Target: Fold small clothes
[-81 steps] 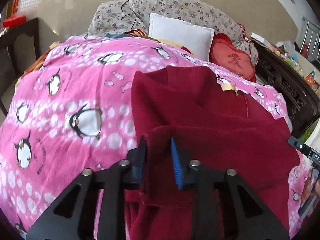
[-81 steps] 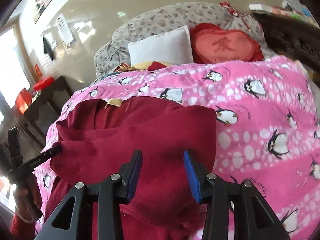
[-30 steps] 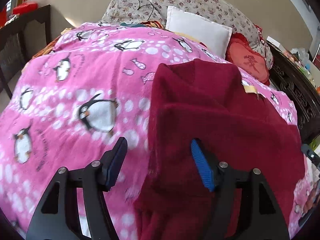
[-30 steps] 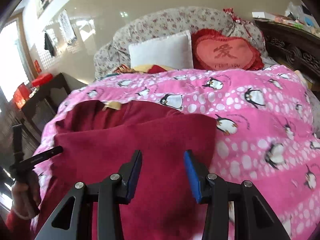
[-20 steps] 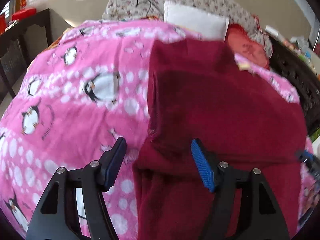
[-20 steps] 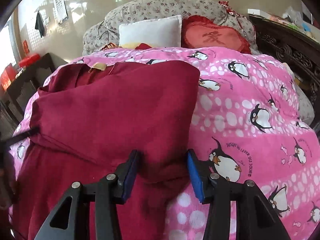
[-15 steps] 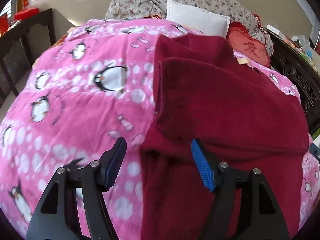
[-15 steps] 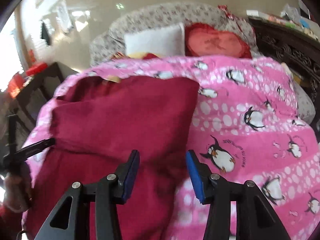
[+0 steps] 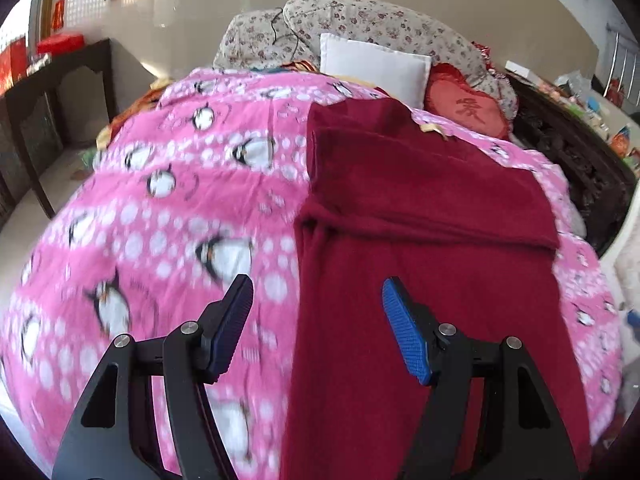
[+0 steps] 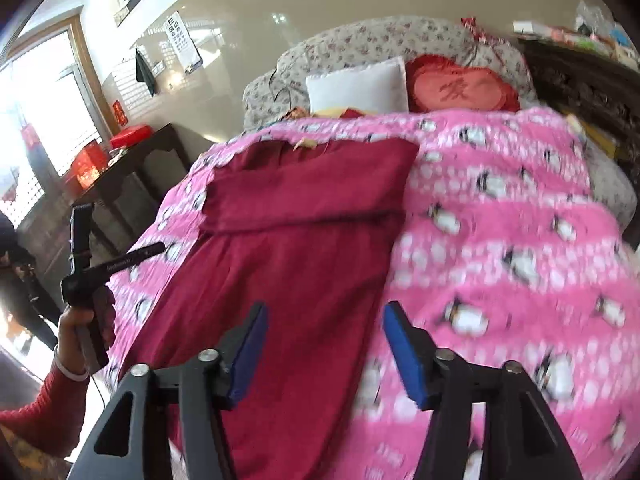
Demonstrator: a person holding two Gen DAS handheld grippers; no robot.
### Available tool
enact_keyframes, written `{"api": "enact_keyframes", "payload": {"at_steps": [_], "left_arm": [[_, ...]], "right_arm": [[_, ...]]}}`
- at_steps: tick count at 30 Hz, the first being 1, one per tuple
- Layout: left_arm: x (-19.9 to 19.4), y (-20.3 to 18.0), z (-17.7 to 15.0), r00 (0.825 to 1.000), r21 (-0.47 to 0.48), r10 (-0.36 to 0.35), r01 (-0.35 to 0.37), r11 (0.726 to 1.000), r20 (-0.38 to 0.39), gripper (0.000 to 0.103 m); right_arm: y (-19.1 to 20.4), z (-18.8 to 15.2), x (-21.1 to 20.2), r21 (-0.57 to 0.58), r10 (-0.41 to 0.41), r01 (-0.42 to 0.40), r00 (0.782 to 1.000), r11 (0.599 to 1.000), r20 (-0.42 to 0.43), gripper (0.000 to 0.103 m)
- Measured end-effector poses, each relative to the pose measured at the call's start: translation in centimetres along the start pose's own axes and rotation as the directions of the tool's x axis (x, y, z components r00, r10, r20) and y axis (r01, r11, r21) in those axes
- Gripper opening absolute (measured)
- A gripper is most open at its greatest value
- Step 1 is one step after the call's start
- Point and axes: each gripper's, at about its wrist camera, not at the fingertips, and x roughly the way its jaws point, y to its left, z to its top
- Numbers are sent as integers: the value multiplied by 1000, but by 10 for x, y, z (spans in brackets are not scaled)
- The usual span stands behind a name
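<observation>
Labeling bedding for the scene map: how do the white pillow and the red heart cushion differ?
The white pillow is rectangular; the red heart cushion is heart-shaped with a frilled edge. The pillow is plain; the cushion carries a stitched character on its face. In the right wrist view, the pillow sits left of the cushion. Shared: both lean against the floral headboard bolster, beyond the pink penguin blanket.

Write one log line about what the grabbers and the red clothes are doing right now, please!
left gripper: open, empty | right gripper: just opened, empty | red garment: flat on pink blanket, top part folded down
</observation>
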Motion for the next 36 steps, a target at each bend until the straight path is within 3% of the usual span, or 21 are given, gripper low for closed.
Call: {"api": "enact_keyframes", "payload": {"at_steps": [3, 10, 13, 18, 23, 29, 36], "left_arm": [[-20, 9, -22, 999, -24, -49, 49, 999, -16, 68], [-39, 29, -72, 993, -44, -50, 46, 998, -102, 68], [-36, 32, -87, 988, -52, -48, 41, 998, -148, 68], [-30, 26, -106, 967, -102, -144, 124, 987, -209, 68], [-33, 17, -118, 968, -67, -132, 120, 990, -213, 69], [-31, 19, -119, 964, -101, -167, 149, 984, -209, 81], [-27, -8, -127, 973, 87, -60, 81, 993, -222, 90]], "right_arm": [[0, -32, 3, 25, 34, -32, 999, 999, -43, 62], [-5, -87, 13, 72, 84, -75, 988, 995, -131, 62], [-9, -98, 13, 94, 116, -103, 983, 990, -142, 62], [-12, -105, 14, 101, 131, -117, 981, 988, -144, 62], [2, -108, 19, 94, 263, -251, 951, 964, -163, 63], [5, -116, 38, 133, 397, -379, 904, 916, -157, 63], [5, -114, 39, 152, 451, -431, 879, 890, -152, 62]]}}
